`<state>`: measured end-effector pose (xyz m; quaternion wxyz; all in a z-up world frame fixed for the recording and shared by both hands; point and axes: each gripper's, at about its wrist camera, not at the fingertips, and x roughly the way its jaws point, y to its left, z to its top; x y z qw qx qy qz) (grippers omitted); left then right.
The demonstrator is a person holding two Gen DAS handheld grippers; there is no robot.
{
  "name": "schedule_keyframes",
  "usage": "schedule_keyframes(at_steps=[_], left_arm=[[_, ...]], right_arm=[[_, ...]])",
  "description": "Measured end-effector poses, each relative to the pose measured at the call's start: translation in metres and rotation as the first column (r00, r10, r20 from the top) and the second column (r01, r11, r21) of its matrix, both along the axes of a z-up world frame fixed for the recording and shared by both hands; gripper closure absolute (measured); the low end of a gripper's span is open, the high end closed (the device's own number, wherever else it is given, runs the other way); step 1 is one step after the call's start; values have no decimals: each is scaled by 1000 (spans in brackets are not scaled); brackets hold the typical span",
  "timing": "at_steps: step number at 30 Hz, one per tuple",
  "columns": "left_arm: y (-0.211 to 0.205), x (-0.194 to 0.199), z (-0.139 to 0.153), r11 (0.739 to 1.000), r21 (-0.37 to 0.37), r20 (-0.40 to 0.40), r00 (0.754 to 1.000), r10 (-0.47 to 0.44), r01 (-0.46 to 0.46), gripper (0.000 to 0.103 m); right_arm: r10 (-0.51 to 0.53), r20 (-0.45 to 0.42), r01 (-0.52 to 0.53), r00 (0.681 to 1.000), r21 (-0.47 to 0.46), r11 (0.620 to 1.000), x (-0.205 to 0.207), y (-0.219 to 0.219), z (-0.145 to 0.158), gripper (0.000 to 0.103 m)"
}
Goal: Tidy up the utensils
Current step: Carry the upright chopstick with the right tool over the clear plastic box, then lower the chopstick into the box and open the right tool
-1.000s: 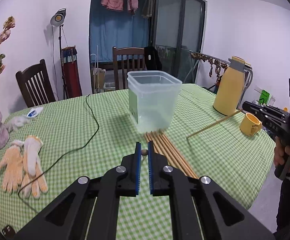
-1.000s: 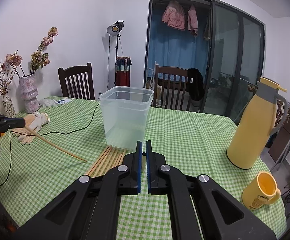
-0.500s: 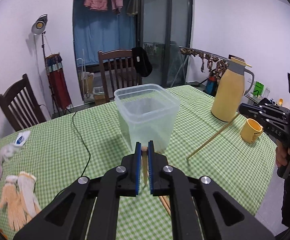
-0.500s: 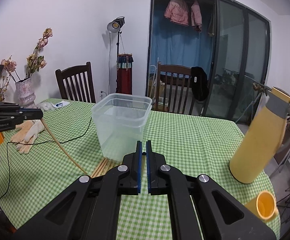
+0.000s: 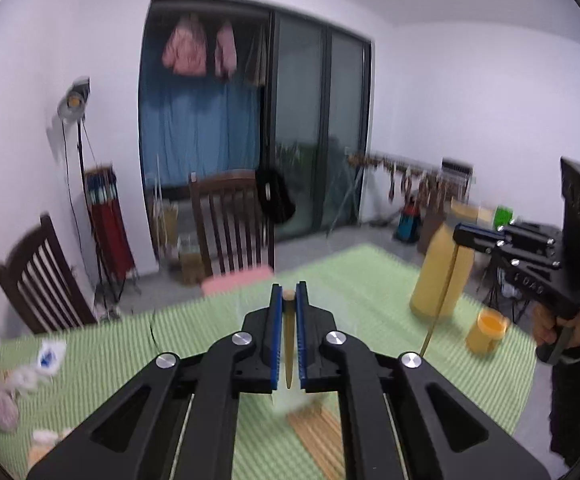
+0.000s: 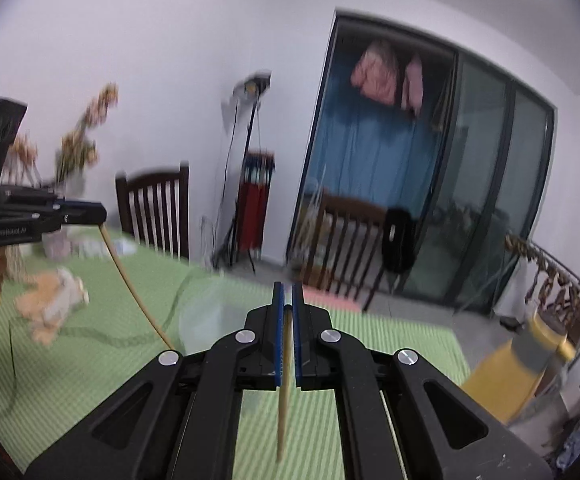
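- Both tongs are clenched, each on a single wooden chopstick: the left tongs [image 5: 288, 300] pinch one chopstick [image 5: 289, 344] near its blunt top end, so the stick hangs down between the blue pads, and the right tongs [image 6: 287, 300] pinch a second chopstick [image 6: 283, 396] the same way, its tapered tip pointing down toward the bench [image 6: 89, 364].
- From the right wrist view, the left tongs' chopstick shows as a long stick slanting down from the closed pads toward the green checked cloth, clear of it.
- More chopsticks [image 5: 318, 428] lie in a row on the bench, just below the left tongs.
- A clear plastic container [image 6: 209, 320] stands on the bench ahead of the right tongs; it is heavily blurred, so its rim is hard to trace.
- A yellow thermos jug [image 5: 442, 276] and a yellow mug [image 5: 488, 330] stand to the right, well apart from the container.
- Step in hand, as I judge it: carrying one chopstick in each tongs toward the container, the pick-up being done.
- The next move likely calls for bringing each stick's tip over the container's opening, keeping it close to upright, then loosening the pads so that it drops inside without striking the rim or the other stick.
- Several sticks remain on the cloth, so the task looks early.
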<state>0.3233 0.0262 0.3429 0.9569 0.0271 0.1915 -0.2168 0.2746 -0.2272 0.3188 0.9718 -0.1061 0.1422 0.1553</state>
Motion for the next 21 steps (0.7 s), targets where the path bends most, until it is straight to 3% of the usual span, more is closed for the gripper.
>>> schedule_keyframes(at_steps=[5,10,16,21], left_arm=[[7,29,60,999,-44,53,999,14,-11,99],[3,76,74,997,-73,21,999,32,-30,99],[-12,142,23,994,-97,-111,993,35,-46,99],[-29,181,-31,996,-87,-214,977,16,-35,99]], right_arm=[[5,59,-7,998,43,999,25,5,52,99],[-4,89,-5,996,91,996,62,21,75,99],[0,-17,3,1000,158,987,120,40,30,99],[-45,-173,62,984,95,994,165,60,-35,99]])
